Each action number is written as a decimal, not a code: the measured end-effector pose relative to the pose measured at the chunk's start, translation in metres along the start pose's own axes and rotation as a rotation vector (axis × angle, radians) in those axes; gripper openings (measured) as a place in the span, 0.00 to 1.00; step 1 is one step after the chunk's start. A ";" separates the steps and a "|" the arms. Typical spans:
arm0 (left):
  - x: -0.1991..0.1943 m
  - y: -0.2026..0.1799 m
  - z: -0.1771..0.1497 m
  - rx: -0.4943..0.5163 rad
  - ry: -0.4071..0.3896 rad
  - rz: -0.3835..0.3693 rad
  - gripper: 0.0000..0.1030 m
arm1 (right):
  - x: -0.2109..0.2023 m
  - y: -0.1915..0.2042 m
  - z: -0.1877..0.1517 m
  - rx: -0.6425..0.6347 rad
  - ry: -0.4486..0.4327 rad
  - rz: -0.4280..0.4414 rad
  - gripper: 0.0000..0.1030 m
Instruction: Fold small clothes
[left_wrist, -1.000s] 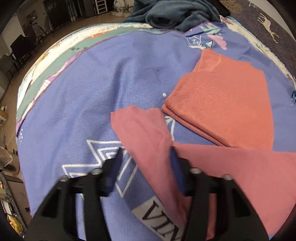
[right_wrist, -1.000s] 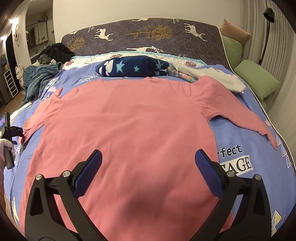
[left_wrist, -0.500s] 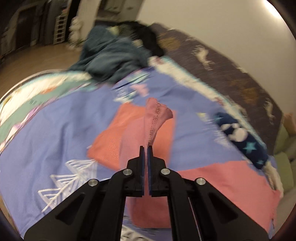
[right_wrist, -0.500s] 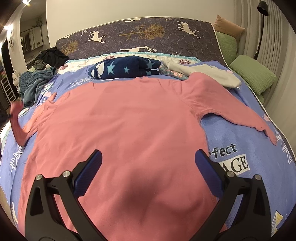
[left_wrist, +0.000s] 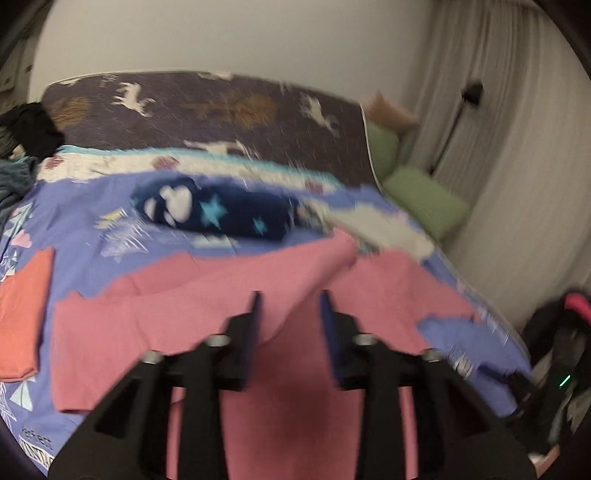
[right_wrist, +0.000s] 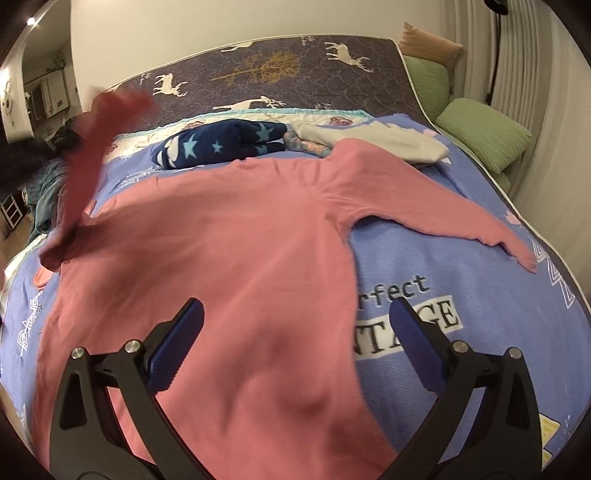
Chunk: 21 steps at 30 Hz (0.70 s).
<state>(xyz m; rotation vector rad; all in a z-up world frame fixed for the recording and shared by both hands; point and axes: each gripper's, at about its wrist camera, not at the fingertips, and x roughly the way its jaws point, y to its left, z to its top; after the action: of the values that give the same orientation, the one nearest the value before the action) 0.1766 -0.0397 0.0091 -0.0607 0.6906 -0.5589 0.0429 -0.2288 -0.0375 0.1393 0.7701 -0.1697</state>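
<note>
- On the bed, at centre of the right wrist view: pink long-sleeved shirt (right_wrist: 240, 258) spread flat on the blue printed cover (right_wrist: 480, 332), collar toward 12 o'clock, hem toward 6 o'clock.
- Left sleeve (right_wrist: 96, 147) now airborne at 10 o'clock, blurred, swung up and inward. A second ago flat on the cover beside the body; half a second ago pinched and lifted.
- Right sleeve (right_wrist: 424, 206) flat, stretched out toward 3 o'clock, not yet folded.
- Left gripper (left_wrist: 290, 306): jaws now part-way apart, against fully closed on the sleeve half a second ago. Pink cloth visible in the gap and beyond it, running up toward 1 o'clock. Contact with the pads not determinable through the blur. Judged: release in progress or just made.
- Right gripper (right_wrist: 297, 306): jaws spread wide, nothing between them, poised above the lower body of the shirt. No change across the second.
- Meaning for the task, as judged: first sleeve fold under way, not yet settled; flat landing across the chest to be confirmed; right sleeve and body folds outstanding.
- Risk, as judged: thrown sleeve landing bunched or twisted.
- Surroundings: folded orange garment (left_wrist: 22, 306) at 9 o'clock of the left wrist view, apart from the shirt; navy star-print bundle (right_wrist: 221, 144) and white garment (right_wrist: 388, 140) at 12 o'clock, just beyond the collar; green cushions (right_wrist: 480, 125) at 2 o'clock.
</note>
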 end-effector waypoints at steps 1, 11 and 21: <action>0.008 -0.008 -0.010 0.020 0.032 -0.004 0.37 | 0.001 -0.005 0.001 0.012 0.011 0.018 0.98; -0.031 0.058 -0.071 0.067 0.094 0.366 0.55 | 0.051 -0.010 0.031 0.121 0.244 0.476 0.67; -0.036 0.158 -0.089 -0.199 0.165 0.482 0.56 | 0.158 0.058 0.087 0.073 0.371 0.491 0.76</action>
<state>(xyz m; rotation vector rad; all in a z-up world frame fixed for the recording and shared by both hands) 0.1730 0.1251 -0.0753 -0.0320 0.8862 -0.0309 0.2251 -0.2046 -0.0824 0.4316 1.0745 0.3033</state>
